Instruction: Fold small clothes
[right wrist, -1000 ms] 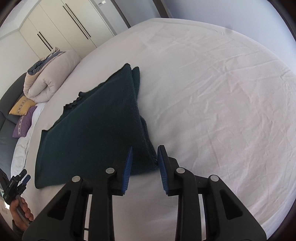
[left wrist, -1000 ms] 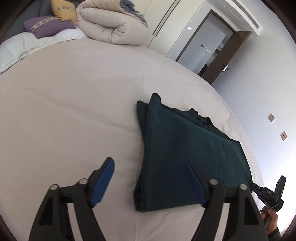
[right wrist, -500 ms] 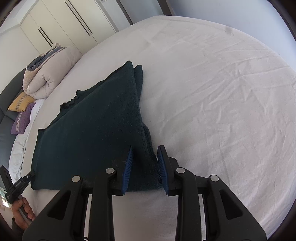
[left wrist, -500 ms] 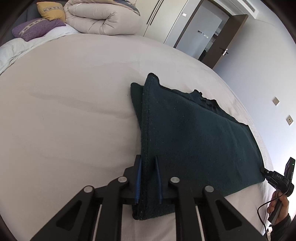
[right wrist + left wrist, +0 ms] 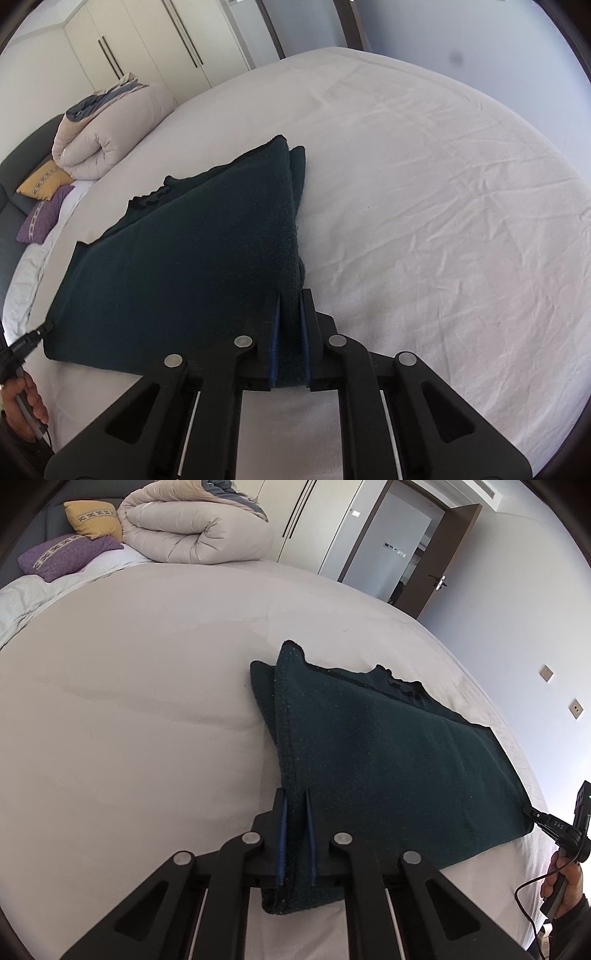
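A dark green knitted garment (image 5: 388, 753) lies folded on the white bed sheet (image 5: 147, 701). My left gripper (image 5: 295, 805) is shut on its near left corner, with cloth between the blue pads. In the right wrist view the same garment (image 5: 192, 258) spreads to the left, and my right gripper (image 5: 290, 306) is shut on its near right corner. The right gripper also shows at the far right of the left wrist view (image 5: 532, 814), touching the garment's corner. The left gripper shows at the left edge of the right wrist view (image 5: 46, 326).
A rolled beige duvet (image 5: 195, 531) and yellow (image 5: 92, 518) and purple (image 5: 66, 554) cushions lie at the head of the bed. White wardrobe doors (image 5: 147, 48) and a dark open door (image 5: 439, 561) stand behind. The sheet (image 5: 443, 221) extends wide to the right.
My left gripper closed from wide open onto the garment's left corner. My right gripper moved forward over the right corner and closed on it.
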The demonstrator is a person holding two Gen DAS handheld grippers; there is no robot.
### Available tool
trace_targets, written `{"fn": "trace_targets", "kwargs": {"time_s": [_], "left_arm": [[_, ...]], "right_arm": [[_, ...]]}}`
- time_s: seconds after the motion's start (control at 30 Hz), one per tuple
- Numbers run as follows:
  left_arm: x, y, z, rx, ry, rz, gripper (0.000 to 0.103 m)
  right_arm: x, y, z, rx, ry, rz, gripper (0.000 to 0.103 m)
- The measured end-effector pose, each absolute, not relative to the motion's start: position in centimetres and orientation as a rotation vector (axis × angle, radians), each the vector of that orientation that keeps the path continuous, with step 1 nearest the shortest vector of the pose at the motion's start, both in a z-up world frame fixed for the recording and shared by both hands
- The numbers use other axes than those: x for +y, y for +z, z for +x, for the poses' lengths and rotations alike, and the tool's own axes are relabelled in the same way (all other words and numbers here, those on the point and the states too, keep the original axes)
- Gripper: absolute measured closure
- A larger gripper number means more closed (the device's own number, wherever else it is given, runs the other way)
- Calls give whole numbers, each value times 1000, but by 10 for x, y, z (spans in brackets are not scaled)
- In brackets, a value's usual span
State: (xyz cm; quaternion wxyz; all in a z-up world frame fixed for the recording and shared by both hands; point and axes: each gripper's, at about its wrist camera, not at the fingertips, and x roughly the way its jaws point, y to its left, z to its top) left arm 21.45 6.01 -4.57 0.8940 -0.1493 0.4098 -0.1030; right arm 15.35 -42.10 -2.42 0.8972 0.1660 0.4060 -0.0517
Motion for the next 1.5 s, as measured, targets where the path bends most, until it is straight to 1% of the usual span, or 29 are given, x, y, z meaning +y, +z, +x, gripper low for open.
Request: {"fn": "trace_targets", "kwargs": {"time_s": [0.2,0.3,0.4,0.57,0.6,0.63,0.67,0.7,0.73,0.77,0.8,0.83,0.97,1.0,1.03,1.07,1.1,1.2,1.3,1.33,1.5], "left_arm": [[61,-40,206,834,-223,-305,96],[64,-53,210,871,-208,-310,98],[72,-69,210,900,-197,-335,98],[75,-74,208,901,-198,-341,97],[76,-76,211,911,-200,-352,95],[79,-77,212,917,-197,-367,88],[83,-78,212,919,-194,-390,83],[89,-78,210,915,-196,-427,80],[93,-77,208,913,-198,-446,74],[97,-75,205,915,-186,-454,71],[99,-72,202,911,-175,-454,66],[102,-66,198,899,-151,-444,66],[85,-28,190,802,-104,-313,66],[72,-19,193,789,-116,-269,61],[55,-12,198,781,-135,-220,50],[41,-8,204,779,-146,-179,44],[24,-7,211,783,-151,-130,35],[-19,-19,239,810,-160,-13,35],[-38,-53,268,935,-137,35,37],[-38,-62,272,957,-131,31,36],[-34,-70,264,922,-141,48,35]], "right_arm": [[-421,-20,137,825,-94,375,95],[-428,-35,136,860,-94,398,95],[-438,-46,136,863,-102,427,95],[-435,-44,135,849,-106,400,94],[-438,-45,135,856,-102,422,93],[-443,-46,134,857,-100,458,92],[-448,-45,133,853,-105,491,91],[-453,-43,132,847,-116,508,85],[-458,-40,127,833,-144,518,75],[-461,-36,127,823,-158,520,70],[-465,-31,121,799,-186,524,54],[-468,-25,118,776,-201,529,49],[-457,-3,119,709,-95,560,49],[-445,-2,128,718,-20,579,49],[-435,-2,136,729,38,591,49],[-415,-6,151,754,133,613,49],[-401,-10,160,775,189,622,49],[-354,-30,190,835,332,665,49],[-330,-67,219,947,372,736,49],[-330,-75,223,955,357,744,51],[-368,-75,214,853,343,804,54]]}}
